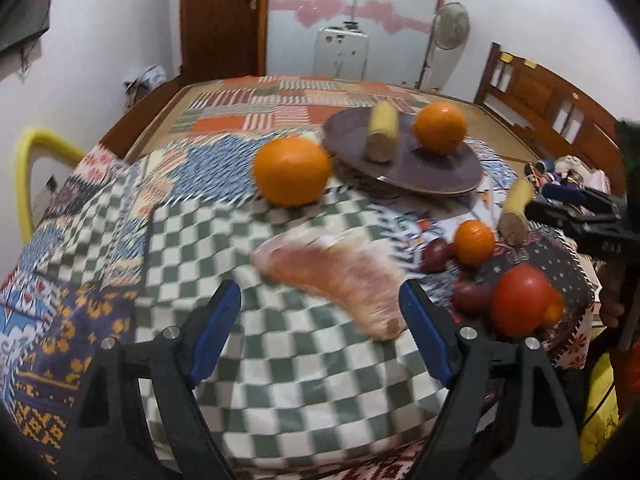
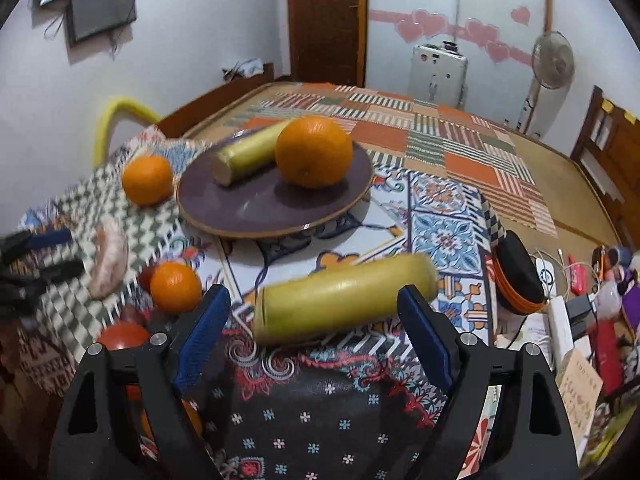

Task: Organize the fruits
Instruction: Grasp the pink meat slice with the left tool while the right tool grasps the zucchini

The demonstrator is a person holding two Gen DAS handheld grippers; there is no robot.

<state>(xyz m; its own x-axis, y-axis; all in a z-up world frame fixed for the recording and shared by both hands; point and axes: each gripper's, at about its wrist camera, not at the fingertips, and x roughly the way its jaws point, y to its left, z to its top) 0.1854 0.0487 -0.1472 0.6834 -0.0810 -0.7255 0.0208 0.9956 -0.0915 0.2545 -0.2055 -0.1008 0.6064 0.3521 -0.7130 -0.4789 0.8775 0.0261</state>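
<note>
The fruit you are sorting lies across a table under a patchwork cloth [image 1: 100,248]. A dark round plate [image 2: 256,208] already carries two pieces: a large orange [image 2: 314,152] and, just beside it, a yellow-green cut stalk [image 2: 250,154] lying on its side.

Off the plate, a second yellow-green stalk [image 2: 344,300] lies flat on the cloth right ahead of your right gripper [image 2: 312,320]. Its fingers stand wide apart, their tips at either side of the stalk's near edge, and the blue pads do not press on it. Whether the right fingertip touches the stalk you cannot tell from this view.

Your left gripper [image 1: 320,308] is spread wide too, with nothing clamped. A pale pink peeled citrus segment [image 1: 332,276] lies on the green-checked patch just beyond its tips, with its near end close to the right finger. That view is blurred, so finer contact is unclear.

Further out, another large orange [image 1: 292,170] sits on the cloth just beside the plate's rim. A small orange [image 1: 474,242] rests near two dark red-purple fruits [image 1: 436,254], and a red tomato-like fruit [image 1: 520,306] lies at the table's edge.

Around the table you have a yellow chair back [image 1: 24,184], a wooden door [image 1: 222,16], a standing fan [image 1: 450,28], a wooden bench [image 1: 552,100], and a round black and orange object [image 2: 518,280] next to cables and clutter.
</note>
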